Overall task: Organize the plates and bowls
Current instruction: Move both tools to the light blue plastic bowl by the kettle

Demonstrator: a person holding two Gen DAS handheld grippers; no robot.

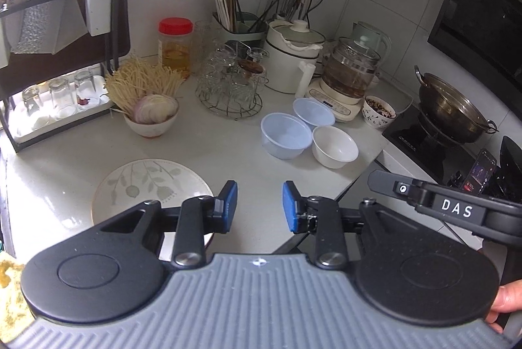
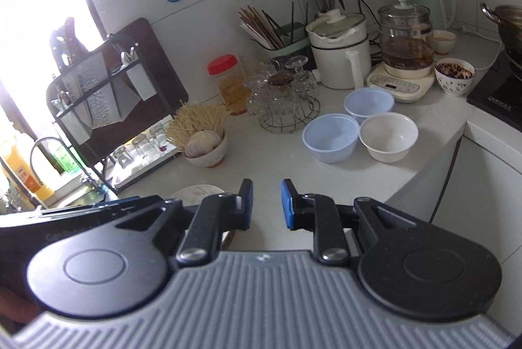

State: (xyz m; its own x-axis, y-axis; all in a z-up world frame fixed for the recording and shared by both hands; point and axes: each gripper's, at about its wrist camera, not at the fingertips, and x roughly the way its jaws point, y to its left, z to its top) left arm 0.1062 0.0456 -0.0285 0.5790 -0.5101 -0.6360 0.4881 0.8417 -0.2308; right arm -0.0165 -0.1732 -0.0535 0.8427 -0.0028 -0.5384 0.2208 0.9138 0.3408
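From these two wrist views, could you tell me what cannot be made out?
- Plate: near edge hidden by left gripper; right wrist view shows only a sliver.
- Wok contents: too dark.
- Sink: washed out by window glare.

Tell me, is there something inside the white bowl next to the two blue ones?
No, the white bowl shows only its bare inside, like the two blue bowls beside it.

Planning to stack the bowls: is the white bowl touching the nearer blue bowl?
Cannot tell: in the right wrist view the white bowl and blue bowl rims meet or nearly meet.
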